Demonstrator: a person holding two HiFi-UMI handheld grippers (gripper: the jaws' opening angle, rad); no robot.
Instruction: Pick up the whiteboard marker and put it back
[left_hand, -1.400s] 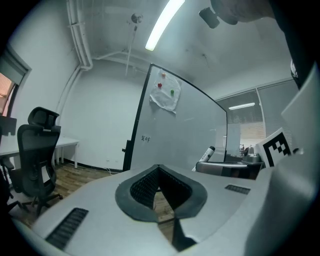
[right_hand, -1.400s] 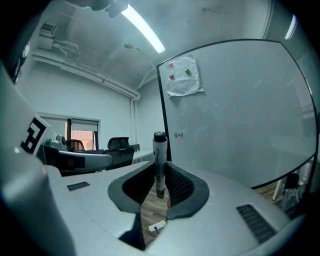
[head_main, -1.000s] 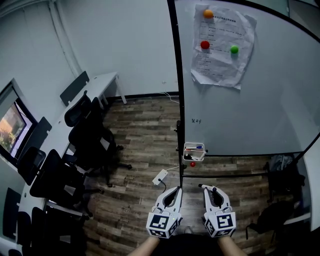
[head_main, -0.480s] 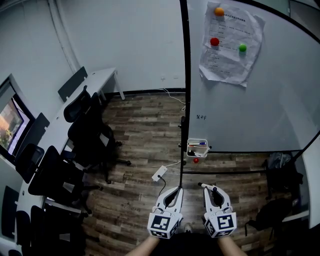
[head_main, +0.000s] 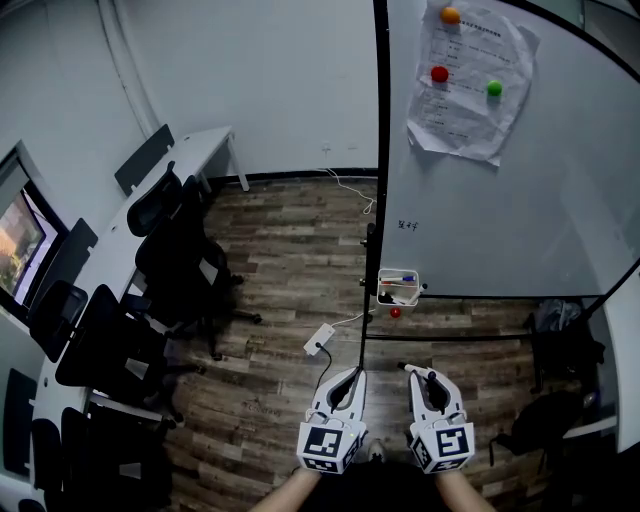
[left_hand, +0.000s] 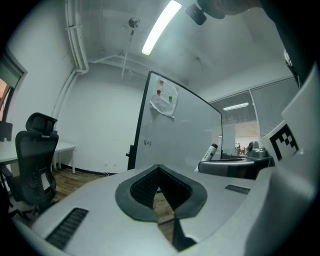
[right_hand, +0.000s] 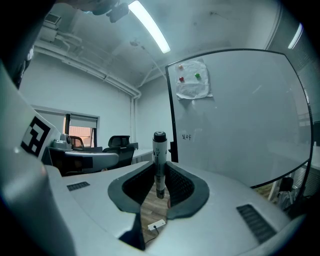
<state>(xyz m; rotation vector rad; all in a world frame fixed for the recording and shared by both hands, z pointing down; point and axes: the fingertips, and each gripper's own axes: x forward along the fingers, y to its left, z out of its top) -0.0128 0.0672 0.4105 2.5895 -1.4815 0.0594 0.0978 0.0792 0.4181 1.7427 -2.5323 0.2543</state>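
Note:
My right gripper (head_main: 420, 377) (right_hand: 160, 175) is shut on a white whiteboard marker (right_hand: 159, 159) with a black cap, which stands upright between the pads. The same marker (left_hand: 212, 151) shows at the right of the left gripper view. My left gripper (head_main: 346, 384) (left_hand: 159, 172) is shut with nothing in it. Both grippers are held side by side, low in the head view, pointing toward the whiteboard (head_main: 500, 200). A small white tray (head_main: 398, 288) with several markers in it hangs at the board's lower left corner, well ahead of both grippers. A red magnet (head_main: 396, 312) sits just below the tray.
A paper sheet (head_main: 472, 85) with coloured magnets hangs high on the board. Black office chairs (head_main: 175, 265) and a long white desk (head_main: 115, 245) line the left side. A white power strip (head_main: 319, 340) lies on the wood floor. Dark bags (head_main: 565, 350) sit at the right.
The whiteboard, its tray and the paper have drifted right and slightly up in the head view. Both grippers keep their places in the view, and the marker stays held.

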